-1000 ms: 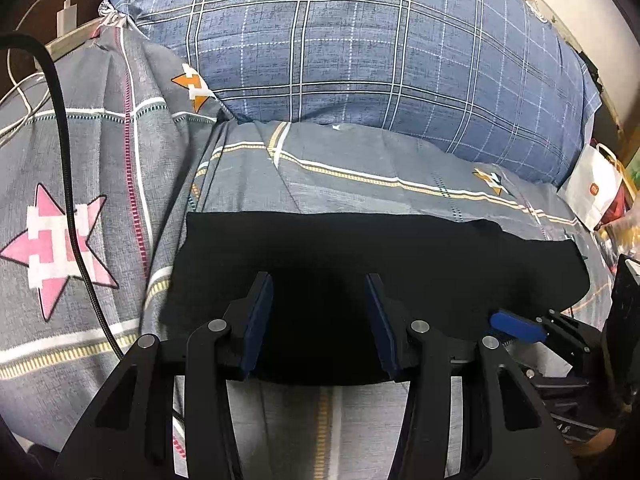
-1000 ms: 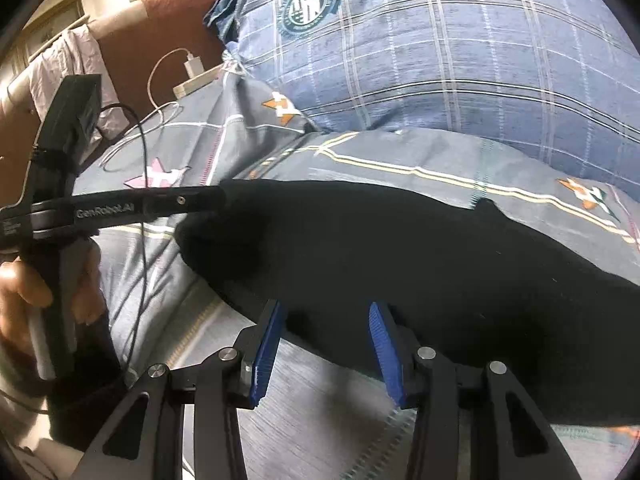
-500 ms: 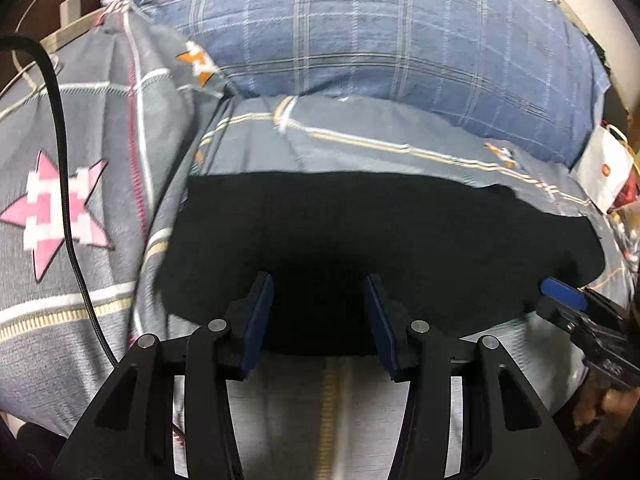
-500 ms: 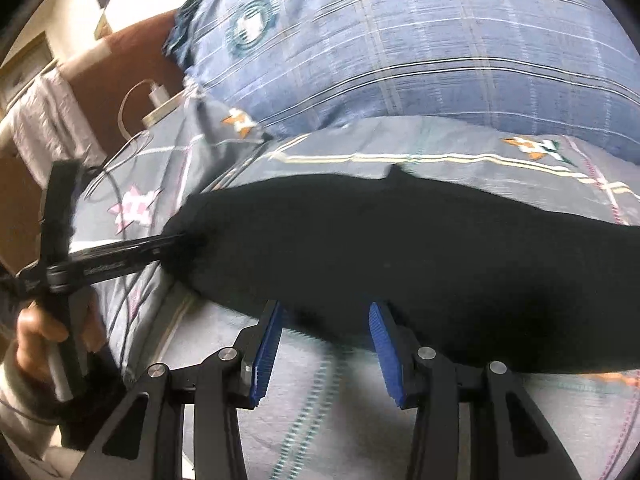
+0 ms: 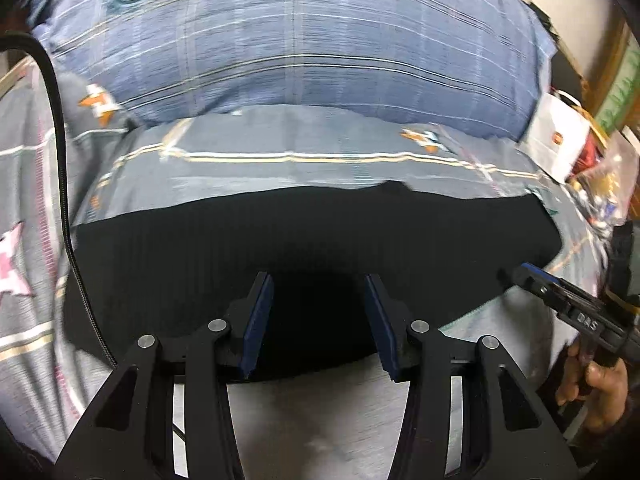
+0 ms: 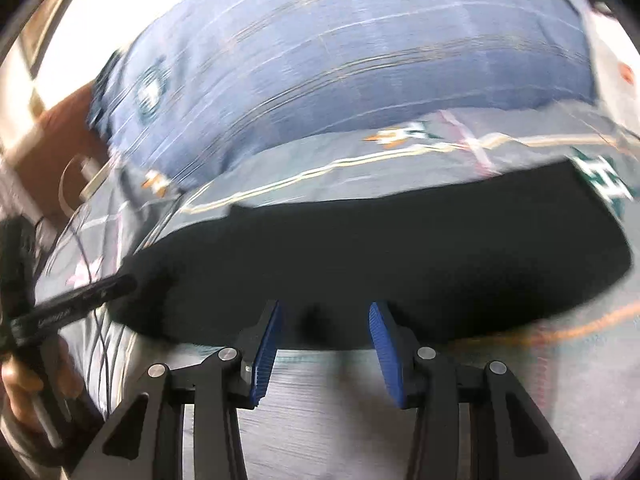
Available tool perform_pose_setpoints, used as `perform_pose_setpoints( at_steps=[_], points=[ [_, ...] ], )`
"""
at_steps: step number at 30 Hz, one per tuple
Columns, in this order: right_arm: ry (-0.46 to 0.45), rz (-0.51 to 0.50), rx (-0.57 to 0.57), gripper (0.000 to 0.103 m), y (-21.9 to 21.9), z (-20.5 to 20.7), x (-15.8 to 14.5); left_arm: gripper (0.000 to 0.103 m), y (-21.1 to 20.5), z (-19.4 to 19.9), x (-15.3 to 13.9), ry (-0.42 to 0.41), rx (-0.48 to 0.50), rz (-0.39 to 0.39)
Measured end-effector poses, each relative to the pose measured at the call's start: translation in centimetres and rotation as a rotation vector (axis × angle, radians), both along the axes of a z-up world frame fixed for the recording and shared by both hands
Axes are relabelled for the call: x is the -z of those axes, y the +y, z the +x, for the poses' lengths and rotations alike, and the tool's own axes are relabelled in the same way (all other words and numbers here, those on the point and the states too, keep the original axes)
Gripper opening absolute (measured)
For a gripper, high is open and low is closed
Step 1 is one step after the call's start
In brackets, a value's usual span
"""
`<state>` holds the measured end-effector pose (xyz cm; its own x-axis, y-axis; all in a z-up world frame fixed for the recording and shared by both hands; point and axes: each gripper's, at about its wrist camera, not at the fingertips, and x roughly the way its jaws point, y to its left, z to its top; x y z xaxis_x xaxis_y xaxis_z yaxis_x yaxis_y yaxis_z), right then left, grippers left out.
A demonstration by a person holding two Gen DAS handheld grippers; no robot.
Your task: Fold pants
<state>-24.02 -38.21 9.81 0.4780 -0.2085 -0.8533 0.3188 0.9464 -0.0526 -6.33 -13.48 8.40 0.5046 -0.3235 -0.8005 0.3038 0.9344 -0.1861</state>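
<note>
The black pants (image 5: 312,236) lie folded flat as a wide dark band on the grey patterned bedsheet (image 5: 320,160); they also show in the right wrist view (image 6: 380,248). My left gripper (image 5: 318,320) is open and empty, its blue pads over the near edge of the pants. My right gripper (image 6: 324,348) is open and empty at the near edge too. The right gripper shows in the left wrist view (image 5: 536,276) by the right end of the pants. The left gripper shows in the right wrist view (image 6: 124,282) at the left end.
A big blue plaid pillow (image 5: 304,44) lies behind the pants. A white paper bag (image 5: 560,140) and clutter stand at the right. A black cable (image 5: 68,208) runs down the left. A charger and cord (image 6: 80,172) lie far left.
Both grippers have swung to the right along the near edge of the pants, and both views are blurred by motion. Both stay open. The pants lie as before.
</note>
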Motion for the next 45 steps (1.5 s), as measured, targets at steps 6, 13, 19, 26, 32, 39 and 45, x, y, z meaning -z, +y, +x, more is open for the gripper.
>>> perform_pose_setpoints(
  at_steps=[6, 13, 19, 26, 32, 39, 45],
  points=[
    [-0.034, -0.041, 0.096, 0.044, -3.6, -1.6, -2.0, 0.047, -4.9, 0.9, 0.6, 0.035, 0.108, -0.006],
    [-0.108, -0.049, 0.298, 0.046, -8.2, -5.3, -4.9, 0.047, -9.2, 2.2, 0.4, 0.04, 0.174, -0.003],
    [-0.116, 0.027, 0.388, 0.047, -10.8, -6.6, -4.6, 0.06, -13.1, 3.4, 0.0, 0.052, 0.27, -0.062],
    [-0.117, 0.03, 0.338, 0.048, -10.7, -4.9, -4.1, 0.06, -17.4, 4.6, -0.2, 0.049, 0.357, -0.033],
    [-0.137, 0.042, 0.344, 0.049, -10.3, -5.4, -3.8, 0.06, -21.8, 6.3, -0.4, 0.095, 0.484, -0.089],
    [-0.2, 0.055, 0.307, 0.064, -9.6, -5.5, -3.0, 0.061, -28.2, 8.8, 0.7, 0.171, 0.626, -0.069],
    [-0.278, 0.067, 0.279, 0.072, -9.5, -5.6, -2.5, 0.061, -33.1, 10.5, 2.6, 0.215, 0.712, -0.053]
  ],
)
